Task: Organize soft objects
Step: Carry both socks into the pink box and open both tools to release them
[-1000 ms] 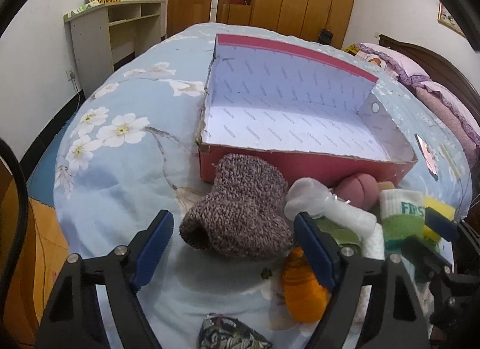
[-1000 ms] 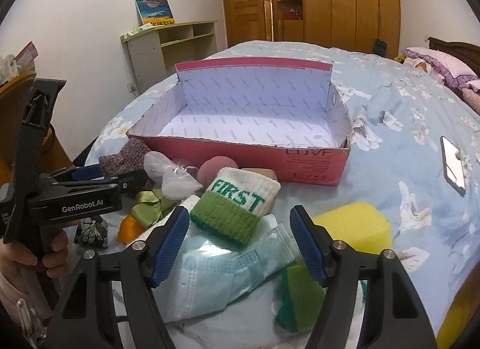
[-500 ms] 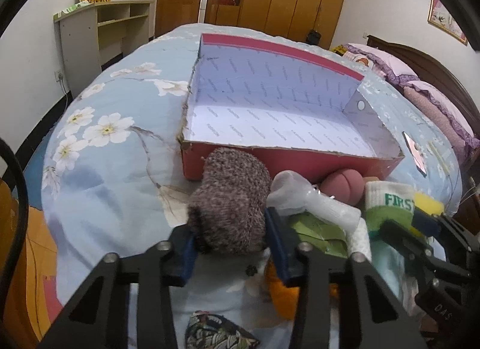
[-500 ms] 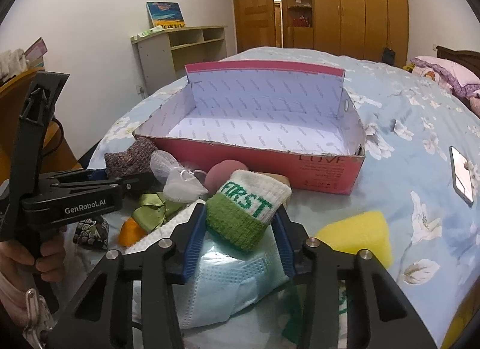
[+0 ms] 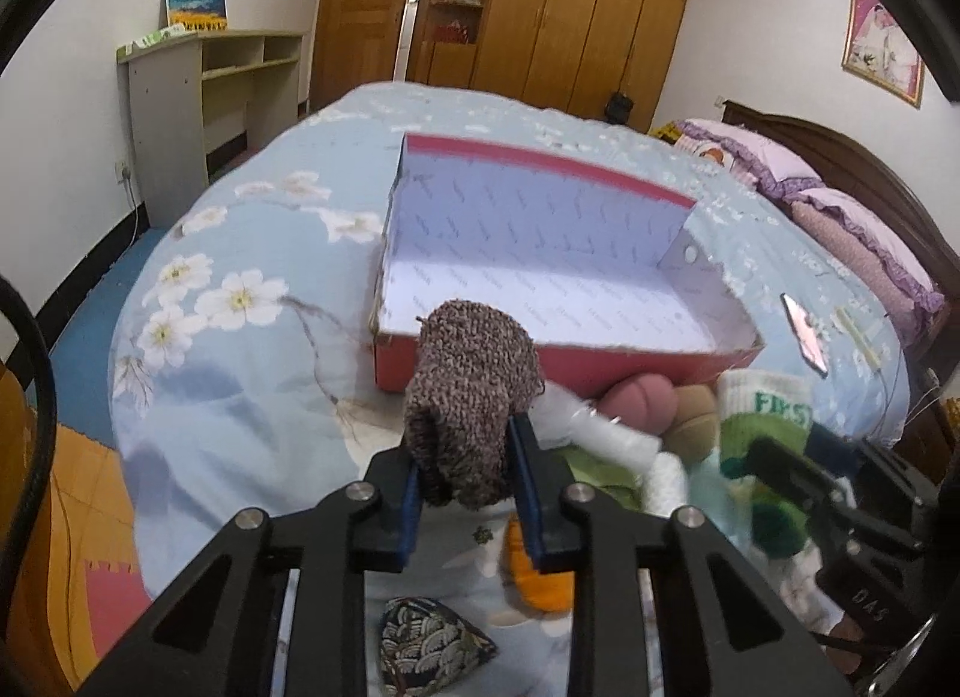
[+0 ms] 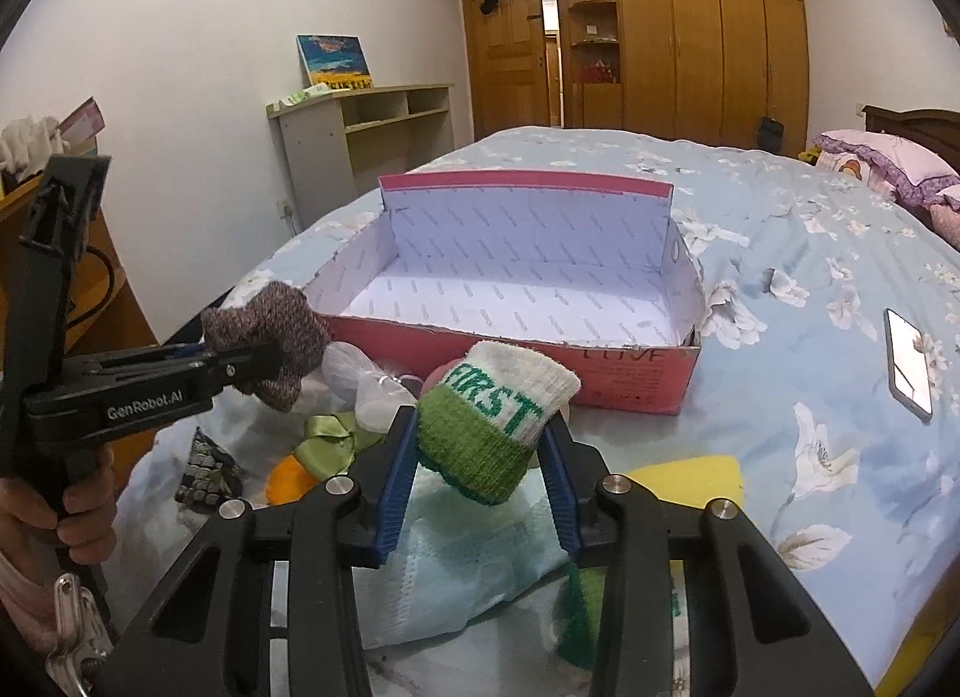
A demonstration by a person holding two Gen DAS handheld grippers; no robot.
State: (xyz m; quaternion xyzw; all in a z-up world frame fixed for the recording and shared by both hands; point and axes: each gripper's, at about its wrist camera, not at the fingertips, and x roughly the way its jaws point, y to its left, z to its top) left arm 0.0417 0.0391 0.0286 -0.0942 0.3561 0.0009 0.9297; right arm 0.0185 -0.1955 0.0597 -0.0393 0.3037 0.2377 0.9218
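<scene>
My left gripper (image 5: 465,481) is shut on a brown knitted sock (image 5: 471,397) and holds it off the bed in front of the red box (image 5: 558,361). It shows in the right wrist view too (image 6: 267,331). My right gripper (image 6: 483,475) is shut on a green and white sock marked FIRST (image 6: 498,415), lifted above a light blue face mask (image 6: 468,565). The box (image 6: 636,379) stands open and empty on the bed.
On the bed near the box lie a pink ball (image 5: 639,397), a clear plastic bag (image 6: 372,391), a green ribbon (image 6: 330,439), an orange piece (image 5: 537,571), a patterned pouch (image 5: 429,646), a yellow sponge (image 6: 690,481) and a phone (image 6: 909,370).
Both grippers closed from open, the left on the brown sock and the right on the FIRST sock, and both socks have been lifted off the bed.
</scene>
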